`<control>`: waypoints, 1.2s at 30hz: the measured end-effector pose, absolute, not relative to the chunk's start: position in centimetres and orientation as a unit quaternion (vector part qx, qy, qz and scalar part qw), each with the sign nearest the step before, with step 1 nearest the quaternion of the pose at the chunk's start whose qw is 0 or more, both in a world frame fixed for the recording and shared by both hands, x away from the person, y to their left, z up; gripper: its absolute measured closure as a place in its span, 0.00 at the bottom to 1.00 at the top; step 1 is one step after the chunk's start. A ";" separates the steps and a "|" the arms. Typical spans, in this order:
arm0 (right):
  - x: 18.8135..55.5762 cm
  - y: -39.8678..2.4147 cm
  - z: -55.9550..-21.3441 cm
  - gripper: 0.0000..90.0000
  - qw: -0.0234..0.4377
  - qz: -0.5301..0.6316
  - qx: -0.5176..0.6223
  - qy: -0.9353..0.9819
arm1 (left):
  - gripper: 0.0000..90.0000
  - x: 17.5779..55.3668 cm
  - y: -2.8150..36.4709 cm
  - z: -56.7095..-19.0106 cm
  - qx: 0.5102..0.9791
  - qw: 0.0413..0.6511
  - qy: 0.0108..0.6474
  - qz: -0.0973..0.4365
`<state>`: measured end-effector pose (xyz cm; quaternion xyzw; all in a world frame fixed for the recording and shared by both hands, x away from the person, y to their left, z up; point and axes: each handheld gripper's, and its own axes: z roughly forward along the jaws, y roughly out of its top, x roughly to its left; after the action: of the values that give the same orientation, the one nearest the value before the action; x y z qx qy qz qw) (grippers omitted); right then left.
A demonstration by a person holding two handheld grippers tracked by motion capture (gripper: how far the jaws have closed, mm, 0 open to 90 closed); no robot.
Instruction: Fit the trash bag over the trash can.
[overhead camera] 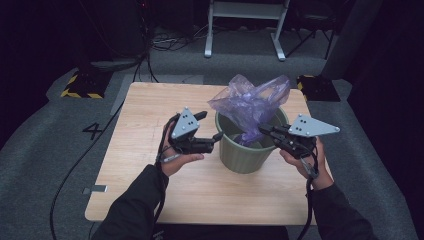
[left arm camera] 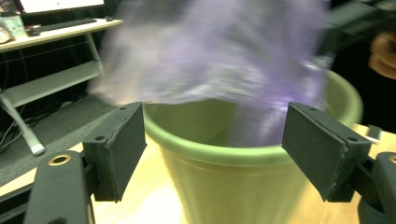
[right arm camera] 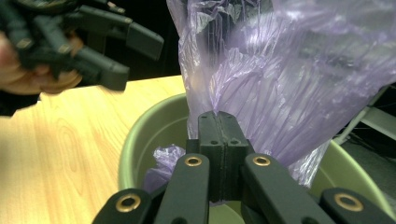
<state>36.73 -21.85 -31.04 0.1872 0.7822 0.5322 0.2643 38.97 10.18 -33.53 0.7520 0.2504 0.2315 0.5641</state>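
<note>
The work in hand is lining the green bin (overhead camera: 246,150) with the purple plastic bag (overhead camera: 252,102), and it looks roughly at the halfway mark. The bin stands upright on the tabletop (overhead camera: 150,120), toward its right half, and the bag's lower end already hangs down inside it while most of the film billows up above the rim in a crumpled bunch. The right tongs (right arm camera: 218,122) are clamped tight on a gathered pleat of the bag just over the bin's mouth — in the right gripper view the two black pads meet with the purple film pinched between them. The left tongs (overhead camera: 209,126) stand wide apart with nothing between them, just beside the bin's left rim; in the left gripper view their pads (left arm camera: 122,147) frame the green wall, and the blurred bag floats above it, untouched. So one side is held, the other is free. What remains, as I judge it: the left tongs need a fresh hold on a loose edge of the bag's mouth, then the opening has to be spread and folded over the rim all round — none of it sits over the rim yet.
</note>
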 end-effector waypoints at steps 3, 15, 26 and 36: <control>36.9 -22.2 -30.9 1.00 0.274 0.527 0.186 0.782 | 0.20 40.4 10.5 -32.9 0.757 0.557 0.253 0.230; 36.6 -22.0 -31.8 1.00 0.259 0.509 0.150 0.807 | 0.17 41.2 8.3 -29.0 0.762 0.575 0.175 0.241; 35.8 -21.7 -32.6 1.00 0.248 0.496 0.131 0.822 | 0.60 40.1 6.7 -28.3 0.785 0.556 0.111 0.249; 35.2 -22.7 -33.3 0.99 0.244 0.506 0.140 0.815 | 0.99 38.8 7.2 -28.9 0.789 0.560 0.087 0.238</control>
<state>35.15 -22.67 -33.27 0.1398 0.8154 0.5060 0.2442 38.84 7.18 -28.93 0.7886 0.0868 0.2378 0.5604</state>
